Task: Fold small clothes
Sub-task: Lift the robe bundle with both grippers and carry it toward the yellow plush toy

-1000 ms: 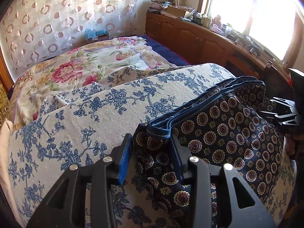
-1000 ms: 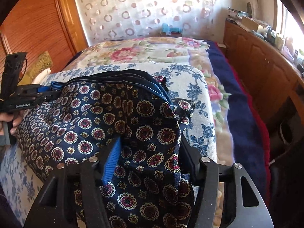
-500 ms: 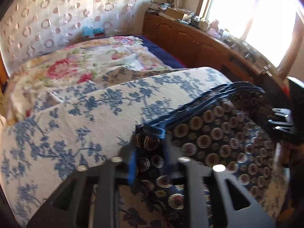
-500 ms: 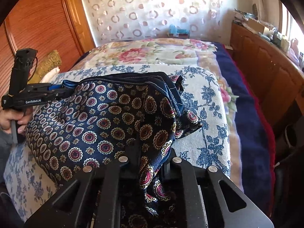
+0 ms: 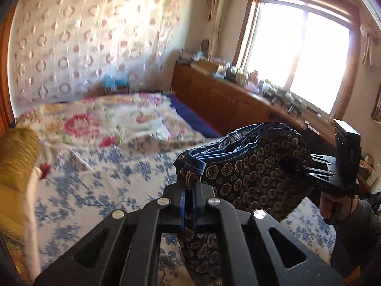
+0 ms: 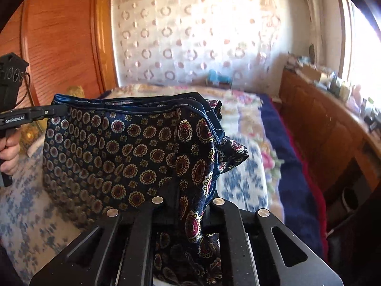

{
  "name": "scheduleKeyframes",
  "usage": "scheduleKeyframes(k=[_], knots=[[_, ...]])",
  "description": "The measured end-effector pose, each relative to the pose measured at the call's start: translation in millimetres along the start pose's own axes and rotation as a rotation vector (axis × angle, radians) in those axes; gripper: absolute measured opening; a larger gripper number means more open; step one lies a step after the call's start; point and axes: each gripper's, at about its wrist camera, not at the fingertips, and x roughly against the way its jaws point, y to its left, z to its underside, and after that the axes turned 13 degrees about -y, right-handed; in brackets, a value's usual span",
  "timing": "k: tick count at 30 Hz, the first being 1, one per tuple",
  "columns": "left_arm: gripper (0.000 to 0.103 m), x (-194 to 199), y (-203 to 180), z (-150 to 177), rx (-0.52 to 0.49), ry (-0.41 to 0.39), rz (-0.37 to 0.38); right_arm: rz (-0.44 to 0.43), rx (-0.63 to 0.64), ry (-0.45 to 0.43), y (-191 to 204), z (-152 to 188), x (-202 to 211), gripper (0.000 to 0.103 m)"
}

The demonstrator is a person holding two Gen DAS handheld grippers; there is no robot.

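A small navy garment with a red-and-gold medallion print and a blue waistband [image 5: 252, 174] [image 6: 123, 147] hangs stretched in the air between both grippers, above the bed. My left gripper [image 5: 189, 190] is shut on its left waistband corner. My right gripper [image 6: 188, 197] is shut on its right side, with cloth draped over the fingers. The right gripper [image 5: 319, 171] shows at the far end in the left wrist view, and the left gripper [image 6: 54, 113] shows at the far end in the right wrist view.
Below lies a bed with a white-and-blue floral sheet [image 5: 100, 186] and a pink floral quilt [image 5: 100, 121] behind it. A wooden cabinet [image 5: 228, 100] with clutter runs under the window on the right. A wooden wardrobe [image 6: 59, 38] stands on the left.
Both grippers closed on the garment's sides and lifted it off the bed. It now hangs between them, and both views tilted up toward the wall.
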Motion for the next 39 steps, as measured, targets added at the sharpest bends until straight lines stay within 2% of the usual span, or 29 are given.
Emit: scheduleKeyframes(k=[5,10,15,21,24,27,32,35,39], knots=[[0.001,47,13,-18,-0.004,-0.088,-0.052,-0.043,0.062,-0.069,31,-34,3,0.007],[0.001,114,36,-31,0.016,-0.191,-0.157,-0.128,0.102,-0.136,69,-72,-5,0.007],[0.001,177,73,-30,0.034,-0.264,-0.302,-0.253,0.186,-0.195,132,-117,-31,0.007],[0.001,220,134,-9,0.119,-0.309,-0.466,-0.393,0.234,-0.239,209,-162,-75,0.006],[0.001,231,161,6,0.149,-0.316,-0.541,-0.437,0.279,-0.244,248,-171,-100,0.006],[0.001,232,189,29,0.203,-0.291,-0.595,-0.476,0.33,-0.21,292,-175,-134,0.006],[0.001,226,228,71,0.285,-0.228,-0.637,-0.485,0.461,-0.144,359,-170,-199,0.006],[0.001,221,241,86,0.306,-0.201,-0.65,-0.492,0.512,-0.104,386,-162,-231,0.006],[0.001,217,246,97,0.316,-0.173,-0.656,-0.509,0.517,-0.064,408,-154,-259,0.006]])
